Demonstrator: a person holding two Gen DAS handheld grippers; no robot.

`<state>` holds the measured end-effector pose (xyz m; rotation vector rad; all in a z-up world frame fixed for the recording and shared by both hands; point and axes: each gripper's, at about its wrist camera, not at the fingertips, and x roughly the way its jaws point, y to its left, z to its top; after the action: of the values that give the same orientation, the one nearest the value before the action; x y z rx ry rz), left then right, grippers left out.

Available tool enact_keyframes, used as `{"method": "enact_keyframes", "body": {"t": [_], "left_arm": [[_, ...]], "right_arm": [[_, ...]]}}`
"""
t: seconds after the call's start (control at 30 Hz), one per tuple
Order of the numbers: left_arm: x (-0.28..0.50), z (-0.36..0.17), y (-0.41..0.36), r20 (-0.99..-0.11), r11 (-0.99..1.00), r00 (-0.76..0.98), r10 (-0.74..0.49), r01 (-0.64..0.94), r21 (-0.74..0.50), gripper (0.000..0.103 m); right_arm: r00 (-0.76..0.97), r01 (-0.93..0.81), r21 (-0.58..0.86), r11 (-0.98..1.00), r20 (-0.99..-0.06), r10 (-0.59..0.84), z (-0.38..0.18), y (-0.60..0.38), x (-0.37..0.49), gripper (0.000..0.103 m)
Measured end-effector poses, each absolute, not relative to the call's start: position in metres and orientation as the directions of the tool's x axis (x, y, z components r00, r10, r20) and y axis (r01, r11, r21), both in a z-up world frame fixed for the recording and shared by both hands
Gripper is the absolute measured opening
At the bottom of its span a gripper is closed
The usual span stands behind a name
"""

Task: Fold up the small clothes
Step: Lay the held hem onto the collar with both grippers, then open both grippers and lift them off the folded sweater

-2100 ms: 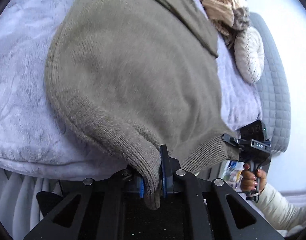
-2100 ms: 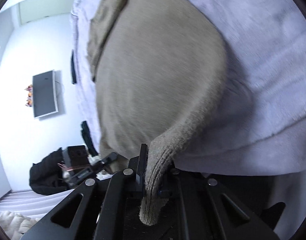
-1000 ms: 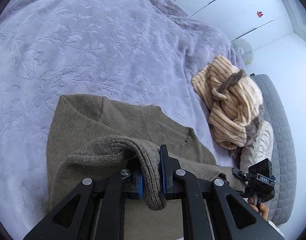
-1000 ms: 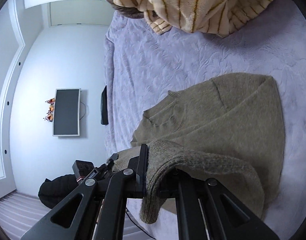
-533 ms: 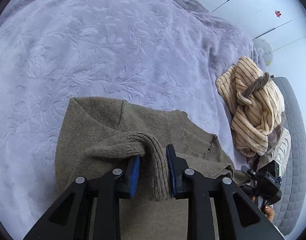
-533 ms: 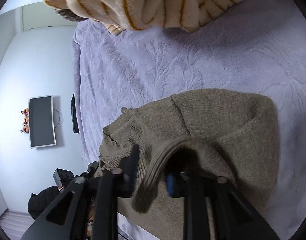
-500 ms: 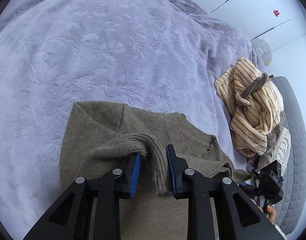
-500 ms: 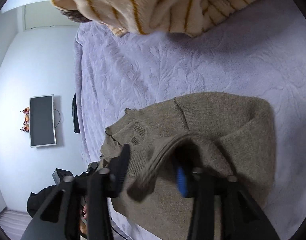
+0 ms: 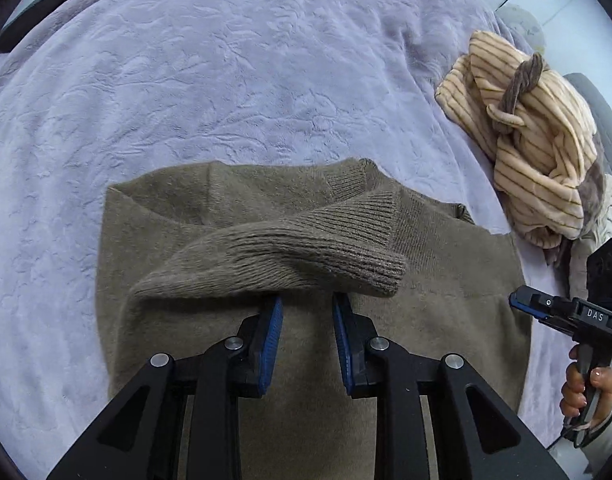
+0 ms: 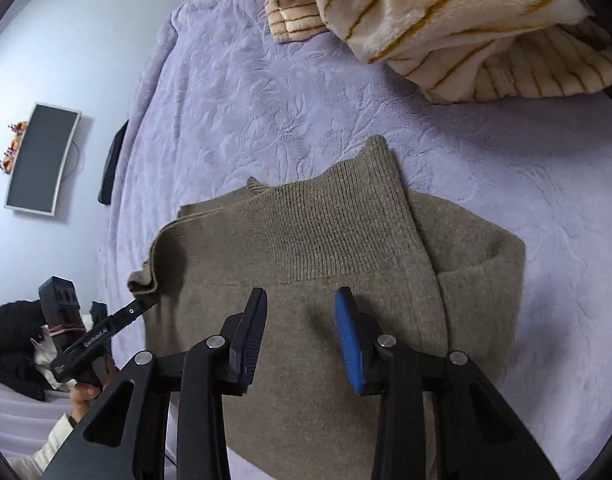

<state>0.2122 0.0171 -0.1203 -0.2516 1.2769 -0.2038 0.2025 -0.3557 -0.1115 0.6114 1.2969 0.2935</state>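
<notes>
An olive-brown knit sweater (image 9: 446, 260) lies folded in half on the lavender blanket (image 9: 225, 80). Its ribbed hem (image 9: 306, 252) rests loose across the top layer, just beyond my left gripper (image 9: 306, 300). That gripper is open, its blue pads apart with nothing between them. In the right wrist view the sweater (image 10: 326, 232) fills the middle, ribbed band on top. My right gripper (image 10: 301, 294) hovers open over it, jaws closing, nothing between them. Each gripper shows in the other's view: the right gripper (image 9: 522, 304) at the sweater's right edge, the left gripper (image 10: 139, 306) at its left edge.
A cream plush garment (image 9: 538, 140) with brown stripes is heaped on the blanket beyond the sweater, close above the right gripper's view (image 10: 446, 12). A grey quilted cushion (image 9: 602, 108) borders the bed. A person's hand (image 9: 582, 388) holds the right gripper. A dark screen (image 10: 37, 160) hangs on the wall.
Both grippers carried the hem over the sweater, then let go of it. The hem now lies flat on the top layer and both pairs of jaws stand apart.
</notes>
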Motion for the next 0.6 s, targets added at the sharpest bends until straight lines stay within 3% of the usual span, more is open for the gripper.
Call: {"method": "enact_keyframes", "body": {"t": [0.37,0.6], "left_arm": [[0.256,-0.100,0.053,-0.904,0.965,0.382,-0.190,-0.095,-0.243,0.027],[0.210,-0.092,0.054,-0.940,0.992,0.321,-0.118,-0.013,-0.129,0.027]], "right_arm": [[0.283,0.220,0.526,0.822,-0.841,0.462,-0.128,-0.374,0.216,0.039],[0.294,0.233,0.512,0.827,-0.848,0.441,-0.109,-0.379,0.191,0.060]]}}
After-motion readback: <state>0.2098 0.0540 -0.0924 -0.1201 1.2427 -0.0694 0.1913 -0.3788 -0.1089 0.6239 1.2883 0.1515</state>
